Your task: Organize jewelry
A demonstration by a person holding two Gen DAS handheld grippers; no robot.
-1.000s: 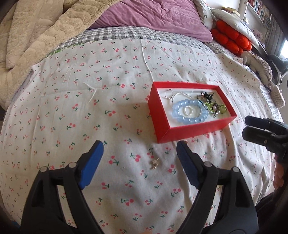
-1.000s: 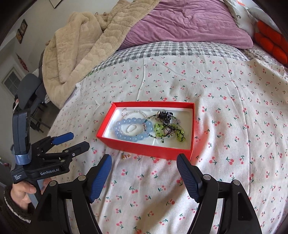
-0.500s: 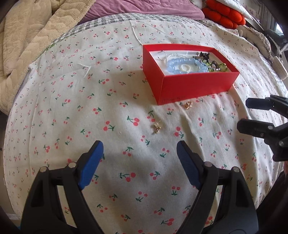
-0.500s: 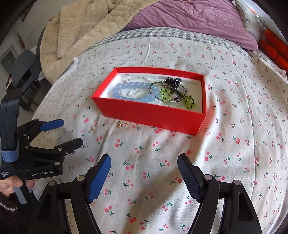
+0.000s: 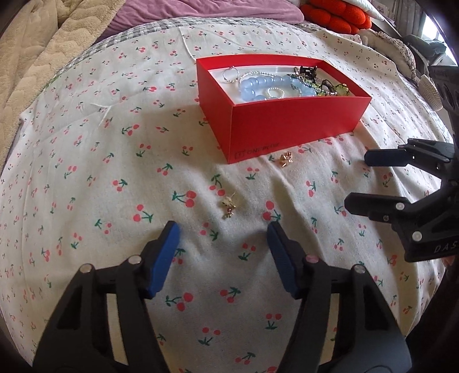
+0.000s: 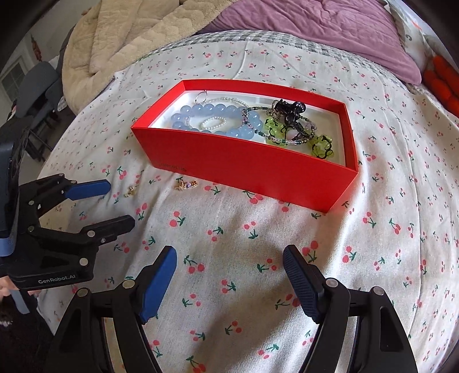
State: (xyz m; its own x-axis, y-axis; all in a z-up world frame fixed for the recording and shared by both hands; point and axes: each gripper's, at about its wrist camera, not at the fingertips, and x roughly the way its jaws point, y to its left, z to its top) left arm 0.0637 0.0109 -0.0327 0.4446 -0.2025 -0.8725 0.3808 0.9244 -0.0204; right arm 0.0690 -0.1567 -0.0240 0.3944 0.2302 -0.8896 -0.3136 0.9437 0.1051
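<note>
A red box (image 5: 287, 126) (image 6: 243, 163) sits on the cherry-print sheet. It holds a blue bead bracelet (image 5: 252, 86) (image 6: 206, 110), a small pearl ring (image 6: 213, 123), green bead pieces (image 6: 321, 146) and a black clip (image 6: 289, 110). Two small gold earrings lie loose on the sheet in front of it: one (image 5: 229, 205) (image 6: 130, 191) just ahead of my left gripper (image 5: 223, 229) (image 6: 119, 203), the other (image 5: 285, 159) (image 6: 185, 184) close to the box's front wall. The left jaws are closing with nothing between them. My right gripper (image 6: 229, 252) (image 5: 358, 180) stands open over bare sheet, nothing in it.
A beige fleece blanket (image 6: 120, 31) and a purple duvet (image 6: 301, 25) lie at the far end of the bed. Orange cushions (image 5: 335, 14) lie at the far right. A dark chair (image 6: 34, 86) stands off the bed's left edge.
Both grippers have come down closer to the sheet and the box. The left jaws have narrowed. The near earring now lies just ahead of the left fingertips.
</note>
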